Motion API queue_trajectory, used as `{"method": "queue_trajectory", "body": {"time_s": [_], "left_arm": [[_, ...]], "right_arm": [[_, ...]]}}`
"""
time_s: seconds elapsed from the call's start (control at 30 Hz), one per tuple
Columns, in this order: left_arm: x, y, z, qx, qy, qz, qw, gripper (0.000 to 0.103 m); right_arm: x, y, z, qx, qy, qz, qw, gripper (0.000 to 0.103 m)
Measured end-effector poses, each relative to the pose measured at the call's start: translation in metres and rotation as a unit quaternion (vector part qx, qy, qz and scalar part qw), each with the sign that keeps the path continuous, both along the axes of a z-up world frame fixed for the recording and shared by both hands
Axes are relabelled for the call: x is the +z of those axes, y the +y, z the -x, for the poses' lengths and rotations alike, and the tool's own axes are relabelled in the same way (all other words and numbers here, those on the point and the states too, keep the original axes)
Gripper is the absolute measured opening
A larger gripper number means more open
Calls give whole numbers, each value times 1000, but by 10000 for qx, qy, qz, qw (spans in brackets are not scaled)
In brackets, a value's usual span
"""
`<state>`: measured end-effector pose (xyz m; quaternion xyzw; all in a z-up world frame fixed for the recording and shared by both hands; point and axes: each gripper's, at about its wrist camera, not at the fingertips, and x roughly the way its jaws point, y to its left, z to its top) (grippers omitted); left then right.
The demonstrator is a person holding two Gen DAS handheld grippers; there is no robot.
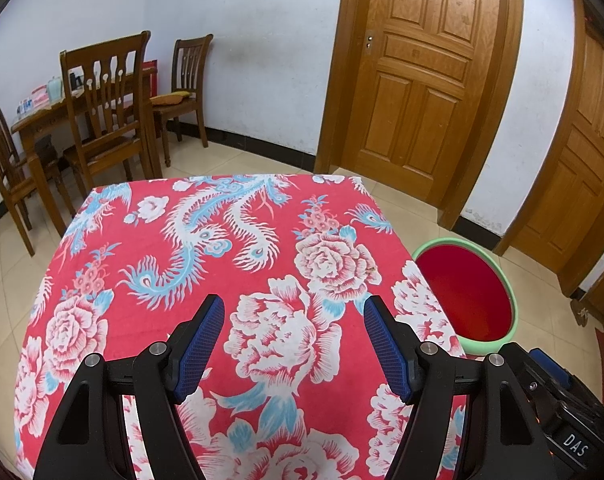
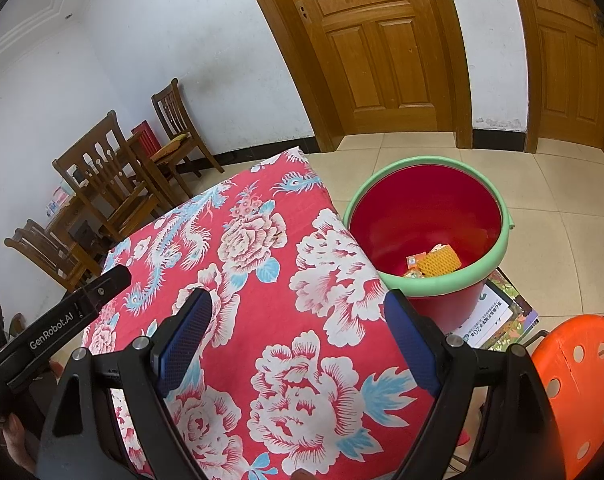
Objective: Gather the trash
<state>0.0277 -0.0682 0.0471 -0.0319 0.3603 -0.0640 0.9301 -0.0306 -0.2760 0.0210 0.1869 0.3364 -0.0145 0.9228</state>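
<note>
- Left tool (image 1: 293, 312), black frame with blue ribbed pads, sits at the bottom of the left wrist view with its jaws spread wide and nothing between them, just the cloth below.
- Right tool (image 2: 297, 308) looks the same in the right wrist view: released, nothing in its grip.
- Both hang over the bench (image 1: 237, 248), which is covered in a red cloth printed with white and pink peonies and light blue phoenix feathers. No loose bits on the cloth that I can spot.
- The trash is in the round red plastic bucket with the mint green rim (image 2: 434, 216), standing on the floor just beside the bench's right edge, centre right in the right wrist view.
- At the bottom of that bucket: a yellow foam net sleeve (image 2: 440, 261) with some orange wrappers (image 2: 416, 260) tucked against it. So the trash lies up and to the right of the right tool, well apart from its pads.
- In the left wrist view the same bucket (image 1: 468, 292) peeks out at the right past the bench corner; its contents are hidden there.
- The bucket stands on some printed booklets (image 2: 498, 316).
- Orange plastic stool with round holes (image 2: 582, 384) in the lower right corner.
- Background: wooden chairs (image 1: 105, 112) upper left, panelled wooden doors (image 1: 422, 80) upper right.
</note>
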Motion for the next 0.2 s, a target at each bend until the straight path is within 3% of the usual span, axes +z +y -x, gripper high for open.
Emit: {"method": "queue_trajectory", "body": {"time_s": [0.2], "left_arm": [[0,0,0,0,11,-3,10000,74]], "right_arm": [[0,0,0,-3,18,-2,10000,87]]}}
